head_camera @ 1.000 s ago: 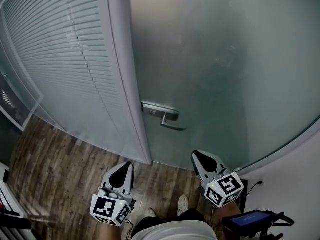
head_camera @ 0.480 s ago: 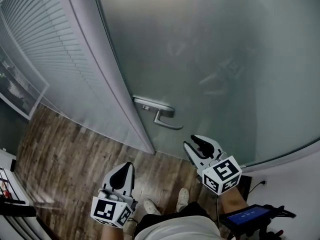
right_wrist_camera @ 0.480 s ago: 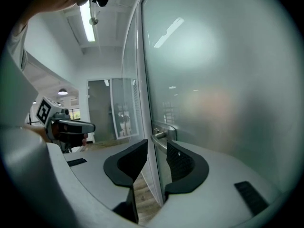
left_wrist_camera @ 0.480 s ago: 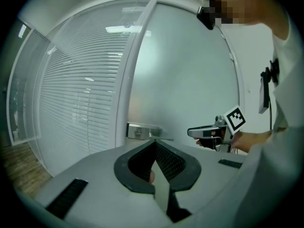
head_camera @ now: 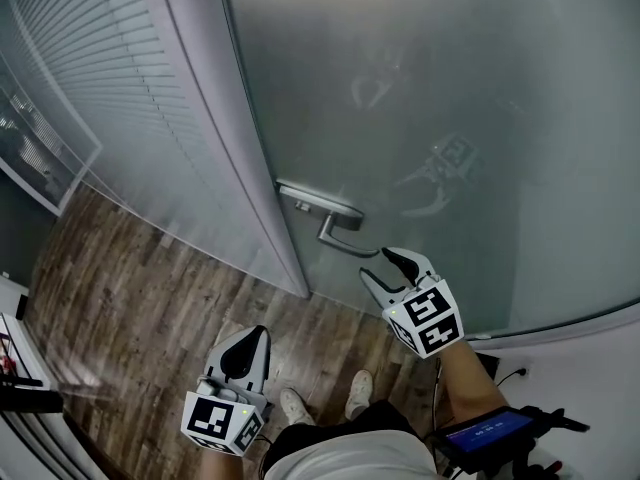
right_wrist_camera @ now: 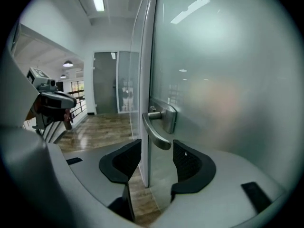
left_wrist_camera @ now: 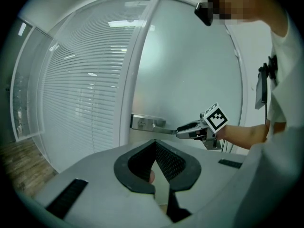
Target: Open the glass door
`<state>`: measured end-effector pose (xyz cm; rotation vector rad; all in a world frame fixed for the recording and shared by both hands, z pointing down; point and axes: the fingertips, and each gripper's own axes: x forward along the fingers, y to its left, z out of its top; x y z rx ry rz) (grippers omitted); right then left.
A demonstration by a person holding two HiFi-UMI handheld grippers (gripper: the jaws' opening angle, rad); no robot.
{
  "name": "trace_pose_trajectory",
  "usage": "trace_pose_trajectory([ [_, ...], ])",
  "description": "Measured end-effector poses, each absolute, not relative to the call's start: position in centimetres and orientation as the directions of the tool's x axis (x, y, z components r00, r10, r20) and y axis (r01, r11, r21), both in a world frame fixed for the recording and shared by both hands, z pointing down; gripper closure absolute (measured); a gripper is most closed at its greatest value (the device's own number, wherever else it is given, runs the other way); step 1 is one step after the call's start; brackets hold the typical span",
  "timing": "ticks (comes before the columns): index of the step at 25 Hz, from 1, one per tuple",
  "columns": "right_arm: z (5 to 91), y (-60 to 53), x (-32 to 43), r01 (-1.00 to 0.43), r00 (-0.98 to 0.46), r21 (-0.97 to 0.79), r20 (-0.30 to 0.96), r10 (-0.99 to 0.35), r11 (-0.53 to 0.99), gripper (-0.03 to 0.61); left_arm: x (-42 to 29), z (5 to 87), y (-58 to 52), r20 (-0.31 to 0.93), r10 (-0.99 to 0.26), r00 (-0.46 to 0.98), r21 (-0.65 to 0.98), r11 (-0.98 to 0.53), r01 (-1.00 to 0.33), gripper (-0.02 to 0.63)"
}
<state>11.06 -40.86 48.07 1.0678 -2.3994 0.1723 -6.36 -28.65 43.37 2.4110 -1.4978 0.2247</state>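
Frosted glass and slatted blinds (head_camera: 90, 88) fill the head view above a wood floor (head_camera: 130, 298). The glass door (head_camera: 450, 118) carries its handle (head_camera: 345, 238) by the frame, and the lever's long axis runs from 10 toward 4 o'clock. Its free end is aimed at the right gripper (head_camera: 383, 268), which sits just beside that tip. The left gripper (head_camera: 250, 340) hangs well apart at 7 o'clock. From the left gripper view, the left gripper (left_wrist_camera: 155, 148) has its jaws closed together, with the handle (left_wrist_camera: 159, 127) beyond at 12 o'clock and the right gripper (left_wrist_camera: 183, 129) at its tip. From the right gripper view, the right gripper (right_wrist_camera: 156, 158) has just been opening and stands wide. The handle (right_wrist_camera: 156, 137) points back between its jaws and seems to touch neither pad. A short advance along the lever looks like all that is needed before gripping.
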Motion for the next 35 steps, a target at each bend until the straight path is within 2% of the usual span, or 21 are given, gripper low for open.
trace_pose_trajectory([
  [8,48.1,-41.8,11.0,-0.73,-0.534,0.111,0.524,-0.664,0.675,0.391,-7.0,43.5,-28.7,0.286,-0.852,0.44,0.17,-0.406,-0.898,0.615],
  [12,48.1,-41.9,11.1,-0.733,-0.523,0.126,0.524,-0.672,0.668,0.457,-7.1,43.3,-28.8,0.285,-0.85,0.444,0.166,-0.412,-0.896,0.614],
  [22,48.4,-42.3,11.1,-0.756,-0.502,0.139,0.504,-0.703,0.639,0.459,-7.3,43.5,-29.0,0.288,-0.844,0.452,0.164,-0.421,-0.892,0.614],
  [35,50.8,-43.9,11.3,-0.8,-0.507,0.06,0.463,-0.727,0.597,0.457,-7.6,42.9,-29.6,0.263,-0.862,0.433,0.163,-0.403,-0.901,0.614],
])
